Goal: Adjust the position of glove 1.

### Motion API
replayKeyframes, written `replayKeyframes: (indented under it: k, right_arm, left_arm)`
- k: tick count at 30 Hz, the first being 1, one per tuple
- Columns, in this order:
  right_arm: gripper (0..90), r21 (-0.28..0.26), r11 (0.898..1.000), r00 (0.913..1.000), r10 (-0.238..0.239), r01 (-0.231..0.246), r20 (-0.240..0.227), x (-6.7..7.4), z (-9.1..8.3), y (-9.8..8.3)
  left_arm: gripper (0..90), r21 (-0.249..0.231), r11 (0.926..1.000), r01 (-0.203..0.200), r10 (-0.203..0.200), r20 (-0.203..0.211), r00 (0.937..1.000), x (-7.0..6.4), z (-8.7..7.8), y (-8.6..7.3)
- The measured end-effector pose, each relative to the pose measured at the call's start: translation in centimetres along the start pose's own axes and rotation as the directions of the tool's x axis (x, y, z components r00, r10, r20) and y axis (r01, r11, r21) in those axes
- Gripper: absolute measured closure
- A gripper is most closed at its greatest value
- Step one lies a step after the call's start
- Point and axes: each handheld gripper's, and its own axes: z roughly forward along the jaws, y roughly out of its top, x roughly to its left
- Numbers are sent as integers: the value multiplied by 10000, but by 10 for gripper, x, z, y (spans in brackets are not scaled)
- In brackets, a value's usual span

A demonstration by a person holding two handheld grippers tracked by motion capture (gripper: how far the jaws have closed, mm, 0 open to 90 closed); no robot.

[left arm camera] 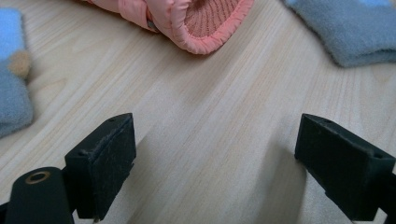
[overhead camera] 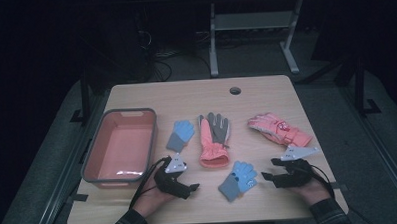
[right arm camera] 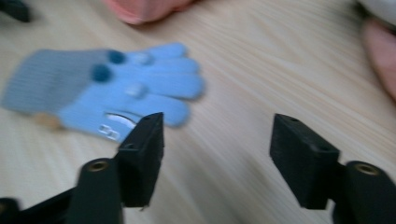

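Fig. — Glove sorting, view from above the table (overhead camera: 266,97). My right tool (overhead camera: 267,176) lies low at the near edge, jaws spread with nothing between them. Just beside its tips, toward the middle, lies the near blue knit glove (overhead camera: 238,179), flat, cuff toward me and fingers pointing away. My left tool (overhead camera: 193,188) is likewise spread and empty, resting between that glove and the pink tub (overhead camera: 90,155); the open cuff of the pink-and-grey glove (overhead camera: 213,136) lies ahead of it. A second blue knit glove (overhead camera: 180,134) lies farther back, and a pink ski glove (overhead camera: 278,129) at the far right.

Step in hand, as I judge it: pairing or binning the near blue glove. To do it well I would bring one jaw under the grey cuff (thicker there, so it bunches less), pinch fully before lifting, and keep the fingers from dragging over the neighbouring pink cuff.
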Motion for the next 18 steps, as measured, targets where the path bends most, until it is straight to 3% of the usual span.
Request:
replayKeyframes:
  k: [4,8,12,14,18]
  right_arm:
    - [191,-240,9992,9980,343,-330,529,-13,-4,-12]
    - [138,-286,9988,9943,428,-402,977,-17,-2,-15]
    - [115,-252,9991,9923,378,-351,1179,-19,2,-17]
    - [103,-236,9989,9911,431,-404,1262,-20,3,-19]
    - [104,-162,9989,9894,447,-429,1380,-23,5,-21]
  left_arm:
    - [119,50,10000,-40,40,11,10000,0,-1,0]
    - [125,33,10000,-6,6,-4,10000,0,-1,0]
    - [129,63,10000,22,-22,-106,9999,1,-1,0]
    - [129,324,9994,148,-141,-219,9997,2,-2,3]
    - [129,271,9988,405,-397,-289,9988,1,-3,4]
